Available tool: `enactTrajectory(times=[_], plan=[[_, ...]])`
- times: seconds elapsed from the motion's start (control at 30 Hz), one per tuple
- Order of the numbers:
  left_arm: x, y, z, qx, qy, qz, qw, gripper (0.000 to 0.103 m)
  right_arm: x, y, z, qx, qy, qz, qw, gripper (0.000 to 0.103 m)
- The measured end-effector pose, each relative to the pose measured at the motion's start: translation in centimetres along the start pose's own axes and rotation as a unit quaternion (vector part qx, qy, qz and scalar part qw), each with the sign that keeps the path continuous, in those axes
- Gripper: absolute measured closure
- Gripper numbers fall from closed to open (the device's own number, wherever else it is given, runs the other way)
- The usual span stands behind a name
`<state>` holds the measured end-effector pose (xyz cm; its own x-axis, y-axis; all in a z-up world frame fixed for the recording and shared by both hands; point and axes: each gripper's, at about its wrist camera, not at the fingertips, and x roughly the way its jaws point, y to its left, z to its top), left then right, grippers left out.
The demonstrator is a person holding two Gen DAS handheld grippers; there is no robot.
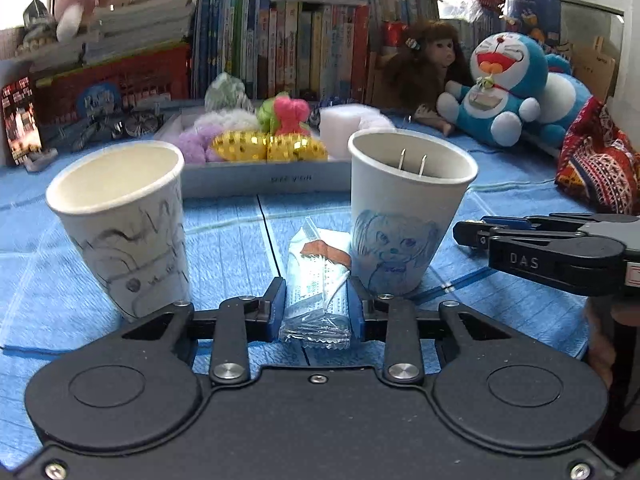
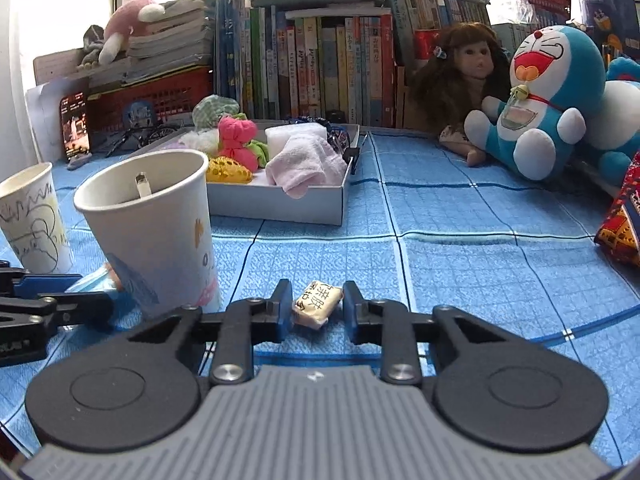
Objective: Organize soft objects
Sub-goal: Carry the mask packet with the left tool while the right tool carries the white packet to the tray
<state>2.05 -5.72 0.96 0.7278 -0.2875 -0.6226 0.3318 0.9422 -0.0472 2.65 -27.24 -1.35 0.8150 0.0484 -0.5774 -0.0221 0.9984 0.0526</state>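
A wrapped face mask (image 1: 312,264) lies on the blue mat between two paper cups, and my left gripper (image 1: 317,286) is shut on its near end, both blue pads against the wrapper. The right-hand cup (image 1: 404,208) has a blue dog drawing and a plug's prongs (image 1: 412,162) showing inside. My right gripper (image 2: 317,292) is shut on a small cream packet (image 2: 318,304) with black characters, resting on the mat beside that cup (image 2: 156,224). Each gripper shows in the other's view: the right gripper (image 1: 476,238) and the left gripper (image 2: 94,294).
A grey box tray (image 2: 280,200) behind the cups holds a pink towel (image 2: 308,164), a white sponge and fluffy toys. A blue cat plush (image 2: 552,96) and a doll (image 2: 460,76) lean on the books. Patterned fabric (image 1: 596,160) lies at the right. A scribbled cup (image 1: 120,224) stands left.
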Motion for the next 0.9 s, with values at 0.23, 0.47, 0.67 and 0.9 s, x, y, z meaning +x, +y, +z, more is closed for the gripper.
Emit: enactTrajectory(times=[0.23,0.47,0.67,0.9], plan=[[-3.4,1.1,1.0,-0.022,-0.023,-0.016,0.9994,0.072,-1.3,-0.4,1.1,0.005,-0.02,-0.011,1.0,0.071],[-7.5,1.3,3.1,-0.008,-0.064,-0.042,0.9971,0.072,-2.4,-0.5,2.4,0.001,-0.044,-0.012,0.999,0.071],[-9.2,2.4,5.6,-0.013,-0.089,-0.038,0.9952,0.072,-3.0,-0.8,3.7,0.011,-0.056,-0.003,0.998,0.071],[-8.7,5.5,9.8,-0.031,-0.084,-0.03,0.9955,0.072,-3.0,-1.1,6.3,0.024,-0.058,0.016,0.998,0.071]])
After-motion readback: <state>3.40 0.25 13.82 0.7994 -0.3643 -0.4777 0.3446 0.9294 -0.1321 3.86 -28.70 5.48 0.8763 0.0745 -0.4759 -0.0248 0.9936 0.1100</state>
